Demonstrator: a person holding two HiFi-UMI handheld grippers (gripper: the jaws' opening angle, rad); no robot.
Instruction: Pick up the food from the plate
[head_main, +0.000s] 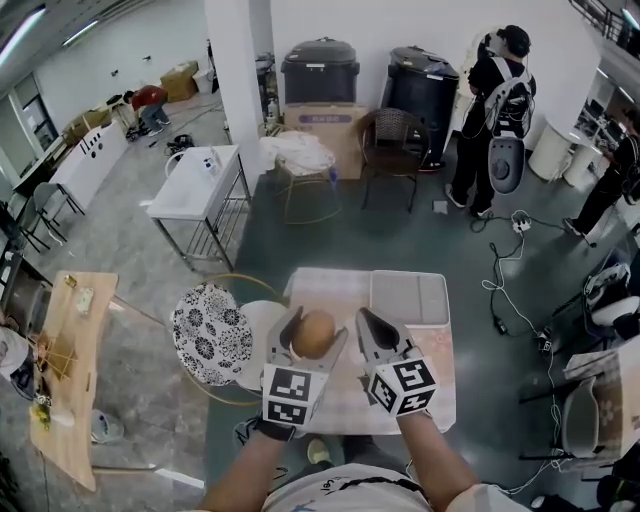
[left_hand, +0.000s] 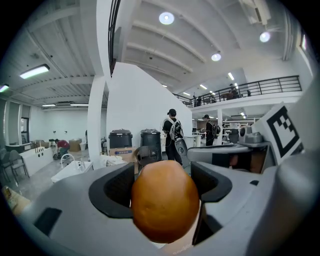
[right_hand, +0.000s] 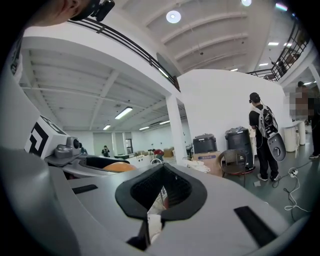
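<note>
Jaws of L gripper (head_main: 312, 326) are clamped on food (left_hand: 165, 205), held above table (head_main: 430, 370). R gripper (head_main: 375, 330) is shut, empty. Food is judged light, round, smooth, prob. slippery; grip is best taken across widest part.

This is a big work hall, like a lab. It has a bare grey floor (head_main: 330, 245), a tall white pillar (head_main: 232, 70), cables (head_main: 497, 285) lying about, a balcony rail (left_hand: 260, 89) up high, and a person (head_main: 498, 110) wearing a backpack.
</note>
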